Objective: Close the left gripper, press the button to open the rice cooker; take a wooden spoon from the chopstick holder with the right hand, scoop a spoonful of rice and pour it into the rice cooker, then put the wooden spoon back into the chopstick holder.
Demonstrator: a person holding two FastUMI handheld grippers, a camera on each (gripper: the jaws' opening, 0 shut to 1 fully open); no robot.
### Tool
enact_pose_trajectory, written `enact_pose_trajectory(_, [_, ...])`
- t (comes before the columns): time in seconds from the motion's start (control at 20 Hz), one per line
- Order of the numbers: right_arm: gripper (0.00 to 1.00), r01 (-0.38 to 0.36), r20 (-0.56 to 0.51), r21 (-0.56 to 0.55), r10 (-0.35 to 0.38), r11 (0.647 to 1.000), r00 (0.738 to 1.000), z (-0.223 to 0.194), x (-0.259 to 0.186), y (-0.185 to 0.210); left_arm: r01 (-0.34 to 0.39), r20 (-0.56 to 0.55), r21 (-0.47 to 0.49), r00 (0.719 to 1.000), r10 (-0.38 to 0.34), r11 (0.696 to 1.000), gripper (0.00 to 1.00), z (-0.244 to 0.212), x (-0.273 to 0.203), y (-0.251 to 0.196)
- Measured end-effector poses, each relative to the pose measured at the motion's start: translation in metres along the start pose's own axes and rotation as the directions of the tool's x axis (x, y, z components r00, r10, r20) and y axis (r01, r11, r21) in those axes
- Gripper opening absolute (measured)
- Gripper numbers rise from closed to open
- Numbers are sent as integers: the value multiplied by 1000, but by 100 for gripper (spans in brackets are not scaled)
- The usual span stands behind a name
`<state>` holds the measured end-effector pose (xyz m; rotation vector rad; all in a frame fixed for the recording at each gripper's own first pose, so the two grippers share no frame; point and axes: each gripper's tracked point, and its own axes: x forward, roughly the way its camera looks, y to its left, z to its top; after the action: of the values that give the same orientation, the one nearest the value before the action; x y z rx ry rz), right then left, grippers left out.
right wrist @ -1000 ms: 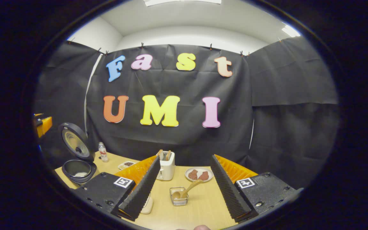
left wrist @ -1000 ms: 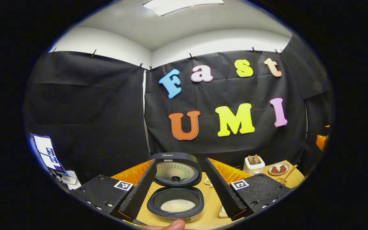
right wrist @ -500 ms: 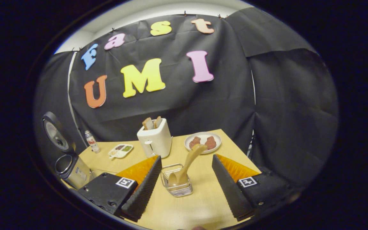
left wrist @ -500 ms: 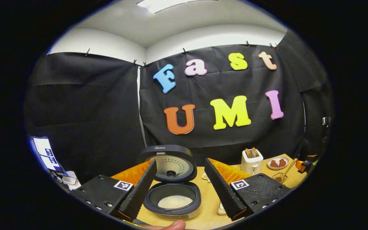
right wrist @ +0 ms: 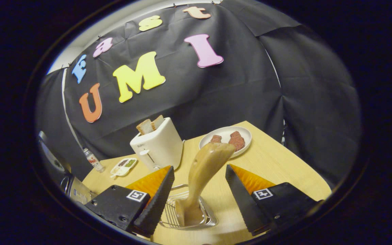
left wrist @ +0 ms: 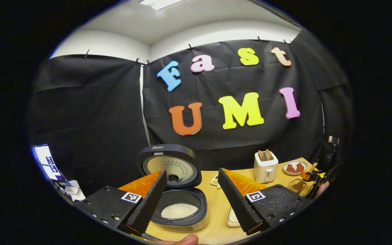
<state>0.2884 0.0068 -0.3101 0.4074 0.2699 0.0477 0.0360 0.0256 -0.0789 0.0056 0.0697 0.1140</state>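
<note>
The rice cooker (left wrist: 179, 204) stands lid-up between the left gripper's (left wrist: 192, 200) spread fingers, white rice in its pot. The wooden spoon (right wrist: 202, 177) stands in the wire chopstick holder (right wrist: 185, 214), between the right gripper's (right wrist: 199, 200) parted fingers, untouched.

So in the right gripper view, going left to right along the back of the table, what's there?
Small bottle → divided snack tray → white toaster with bread slices → plate with two brown pieces of food.

Left tool (left wrist: 192, 195) and right tool (right wrist: 199, 199), both wide apart, nothing between the fingers' pads.
</note>
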Motion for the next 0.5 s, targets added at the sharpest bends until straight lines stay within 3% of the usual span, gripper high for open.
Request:
enact_pose_trajectory(0.15, [91, -3, 14, -2, 3, 1000, 1000, 3, 12, 0, 10, -10, 15, 1000, -10, 1000, 96, -6, 4, -8])
enact_pose_trajectory(0.3, [75, -33, 1, -13, 33, 999, 999, 5, 18, 5, 11, -15, 23, 1000, -10, 1000, 95, -9, 5, -11])
enact_pose_trajectory(0.35, [63, -10, 14, -33, 11, 999, 1000, 9, 18, 2, 12, -17, 23, 1000, -12, 1000, 95, -11, 6, -11])
enact_pose_trajectory(0.45, [29, -14, 11, -42, 14, 999, 1000, 11, 19, 1, 15, -28, 24, 1000, -14, 1000, 96, -14, 7, -12])
enact_pose_trajectory(0.5, [29, -17, 13, -36, 18, 999, 1000, 10, 21, 3, 13, -26, 22, 1000, -13, 1000, 96, -13, 7, -11])
